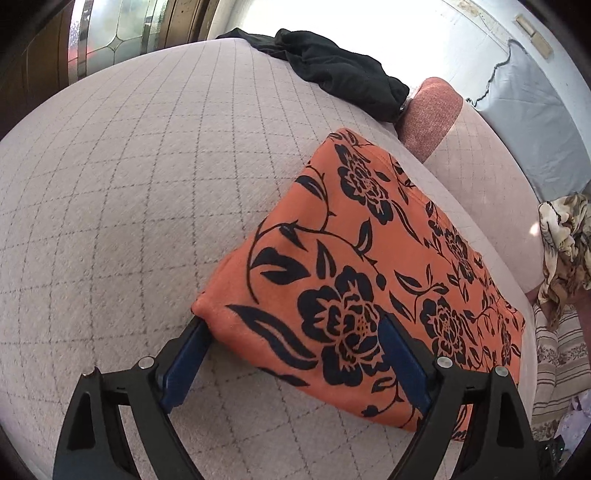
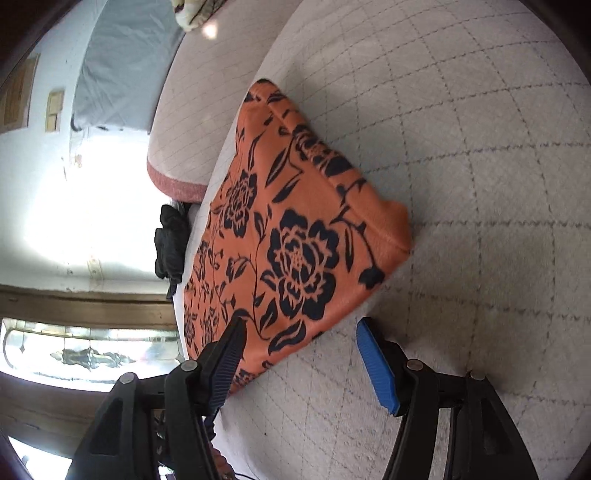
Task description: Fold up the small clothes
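Note:
An orange garment with a black flower print (image 1: pixel 354 258) (image 2: pixel 295 221) lies folded into a flat rectangle on a pale quilted cushion (image 1: pixel 129 184) (image 2: pixel 480 184). My left gripper (image 1: pixel 293 325) stands open wide at its near corner. One blue pad (image 1: pixel 188 354) is beside the corner's edge and the other (image 1: pixel 402 354) is over the cloth. My right gripper (image 2: pixel 301 326) is open at the garment's near edge. Its dark finger (image 2: pixel 229 350) lies over the cloth and its blue pad (image 2: pixel 376 365) is off the cloth above the cushion.
A crumpled black garment (image 1: pixel 332 66) (image 2: pixel 170 243) lies at the cushion's far edge. A pink-trimmed cushion (image 1: pixel 432 110) (image 2: pixel 173 184) adjoins it. A cream and brown patterned cloth (image 1: pixel 565 236) hangs off to the side, and a glass door (image 1: pixel 110 33) stands behind.

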`<action>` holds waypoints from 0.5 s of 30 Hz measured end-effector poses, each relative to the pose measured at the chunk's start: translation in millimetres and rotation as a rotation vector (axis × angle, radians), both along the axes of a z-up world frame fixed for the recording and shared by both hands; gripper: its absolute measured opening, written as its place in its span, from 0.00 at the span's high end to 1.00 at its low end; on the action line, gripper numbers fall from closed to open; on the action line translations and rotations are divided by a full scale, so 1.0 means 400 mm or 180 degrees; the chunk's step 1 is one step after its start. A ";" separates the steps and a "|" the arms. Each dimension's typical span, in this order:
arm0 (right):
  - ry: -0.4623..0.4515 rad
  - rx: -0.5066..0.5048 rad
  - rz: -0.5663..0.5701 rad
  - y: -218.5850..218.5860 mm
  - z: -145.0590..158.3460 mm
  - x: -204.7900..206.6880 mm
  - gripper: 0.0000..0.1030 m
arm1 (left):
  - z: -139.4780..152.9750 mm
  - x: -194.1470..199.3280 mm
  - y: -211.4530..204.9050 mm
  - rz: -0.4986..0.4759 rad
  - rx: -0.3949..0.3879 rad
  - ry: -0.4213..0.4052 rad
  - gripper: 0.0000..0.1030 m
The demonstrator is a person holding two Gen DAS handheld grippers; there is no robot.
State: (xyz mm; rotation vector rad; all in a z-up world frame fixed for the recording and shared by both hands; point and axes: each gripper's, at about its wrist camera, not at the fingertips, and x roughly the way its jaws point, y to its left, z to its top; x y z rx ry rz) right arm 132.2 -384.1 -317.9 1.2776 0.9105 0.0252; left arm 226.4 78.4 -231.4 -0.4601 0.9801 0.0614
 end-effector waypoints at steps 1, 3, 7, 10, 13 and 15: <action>-0.0014 0.0050 -0.0084 -0.010 -0.009 0.009 0.36 | 0.001 0.001 -0.005 0.0001 -0.0019 -0.0049 0.16; -0.0078 0.0038 -0.0193 -0.023 -0.015 0.036 0.36 | -0.004 0.015 -0.013 -0.0015 -0.0148 -0.0063 0.49; -0.0257 -0.0103 -0.0219 -0.019 -0.014 0.090 0.36 | -0.014 0.030 -0.012 -0.0003 -0.0333 -0.0108 0.65; -0.0437 -0.0067 -0.0234 -0.011 -0.018 0.129 0.36 | -0.017 0.036 -0.009 0.0025 -0.0430 -0.0139 0.67; -0.0495 -0.0190 -0.0169 0.006 -0.019 0.167 0.38 | -0.025 0.047 -0.011 0.0072 -0.0521 -0.0165 0.56; -0.0423 -0.0375 -0.0100 0.021 -0.018 0.186 0.61 | -0.024 0.054 -0.020 0.0043 -0.0587 -0.0214 0.42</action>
